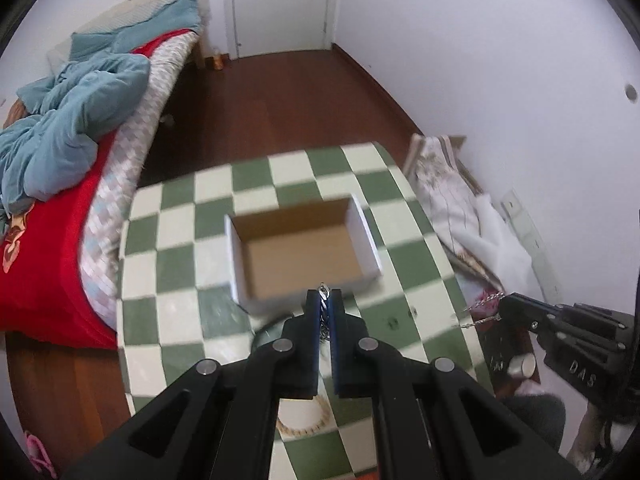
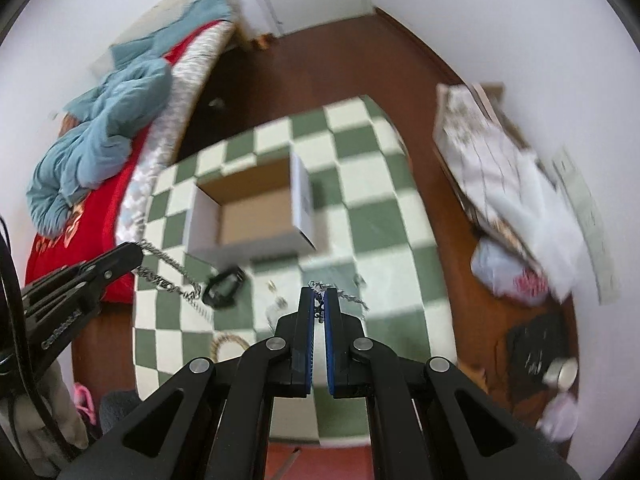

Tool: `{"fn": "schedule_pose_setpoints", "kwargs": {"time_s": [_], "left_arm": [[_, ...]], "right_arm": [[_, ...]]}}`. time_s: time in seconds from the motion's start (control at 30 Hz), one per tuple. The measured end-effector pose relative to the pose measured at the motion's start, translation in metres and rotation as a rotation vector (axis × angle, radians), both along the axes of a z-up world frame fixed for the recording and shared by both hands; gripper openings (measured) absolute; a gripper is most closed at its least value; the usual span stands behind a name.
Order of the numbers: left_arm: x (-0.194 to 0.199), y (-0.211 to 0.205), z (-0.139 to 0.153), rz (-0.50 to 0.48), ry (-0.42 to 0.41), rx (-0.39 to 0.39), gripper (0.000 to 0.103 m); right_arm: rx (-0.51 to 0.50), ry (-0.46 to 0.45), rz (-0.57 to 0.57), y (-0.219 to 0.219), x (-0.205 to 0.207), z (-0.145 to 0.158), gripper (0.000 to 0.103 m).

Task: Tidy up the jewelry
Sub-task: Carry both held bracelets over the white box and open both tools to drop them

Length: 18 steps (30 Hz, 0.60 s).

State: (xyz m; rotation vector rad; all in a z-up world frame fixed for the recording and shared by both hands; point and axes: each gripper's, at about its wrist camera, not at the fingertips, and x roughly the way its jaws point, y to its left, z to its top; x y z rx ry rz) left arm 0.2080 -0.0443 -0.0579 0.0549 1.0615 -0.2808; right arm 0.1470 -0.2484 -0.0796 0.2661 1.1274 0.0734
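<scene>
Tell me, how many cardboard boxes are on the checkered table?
1. The open cardboard box sits near the middle of the checkered table, beyond both hand-held grippers. It looks empty. The grippers hide part of the near tabletop.

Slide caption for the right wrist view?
Both tongs hold a silver chain above the checkered table, near the open box.

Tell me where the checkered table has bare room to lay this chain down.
Bare patches of the checkered table: behind and right of the cardboard box, and the box's empty floor. Crowded: in front of the box, with a black pendant, small pieces and a beaded bracelet.
</scene>
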Motion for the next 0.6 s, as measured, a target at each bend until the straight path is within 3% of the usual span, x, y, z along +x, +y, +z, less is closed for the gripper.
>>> {"fn": "schedule_pose_setpoints", "kwargs": {"time_s": [0.17, 0.3, 0.6], "left_arm": [[0.048, 0.017, 0.005, 0.049, -0.005, -0.005, 0.002], [0.09, 0.028, -0.015, 0.075, 0.043, -0.006, 0.002], [0.148, 0.044, -0.097, 0.12, 0.246, -0.044, 0.002]], "right_arm": [[-0.04, -0.047, 0.074, 0.036, 0.055, 0.023, 0.005], [-0.035, -0.028, 0.111, 0.058, 0.106, 0.017, 0.005], [-0.035, 0.139, 0.145, 0.084, 0.196, -0.064, 0.005]]}}
